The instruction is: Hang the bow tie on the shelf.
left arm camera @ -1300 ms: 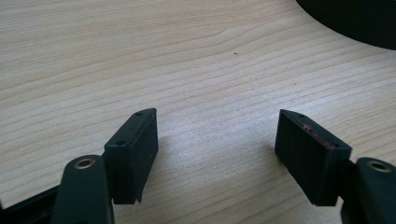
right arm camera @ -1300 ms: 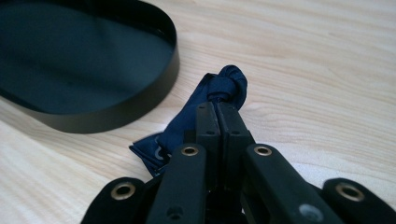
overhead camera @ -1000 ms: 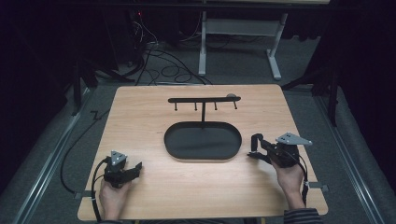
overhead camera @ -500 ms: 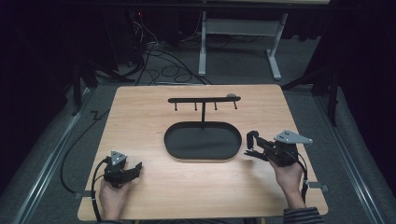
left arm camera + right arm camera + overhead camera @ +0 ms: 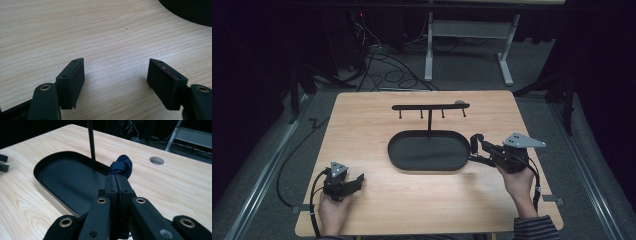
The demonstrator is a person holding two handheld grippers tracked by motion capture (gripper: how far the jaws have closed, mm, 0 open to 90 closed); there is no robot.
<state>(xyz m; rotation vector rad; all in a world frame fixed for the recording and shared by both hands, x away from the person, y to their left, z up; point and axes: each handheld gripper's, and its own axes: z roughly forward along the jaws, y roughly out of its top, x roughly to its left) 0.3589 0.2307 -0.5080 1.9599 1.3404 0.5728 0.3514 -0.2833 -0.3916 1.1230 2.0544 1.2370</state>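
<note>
High view first: on the pale wooden surface (image 5: 377, 130) stands a black oval tray (image 5: 412, 155) with a thin upright post carrying a black crossbar with small hooks (image 5: 430, 106). The right tool (image 5: 475, 145) hangs at the tray's right end, a grey three-cornered plate on top, something small and dark at its tip. The left tool (image 5: 358, 180) rests low near the front left corner, well apart from the tray.

Left gripper view: the left tool's two black jaws stand wide apart with nothing between them, just bare wood grain beneath; a curve of the tray's rim shows at the top right. No writing on the pads that I can read.

Right gripper view: the right tool's jaws are pressed together, pinching a small knotted dark blue cloth band (image 5: 121, 166) that sticks up past their tips, over the tray's near rim, beside the post. A round hole (image 5: 156, 160) is cut in the surface beyond. No label or lettering is legible anywhere.
</note>
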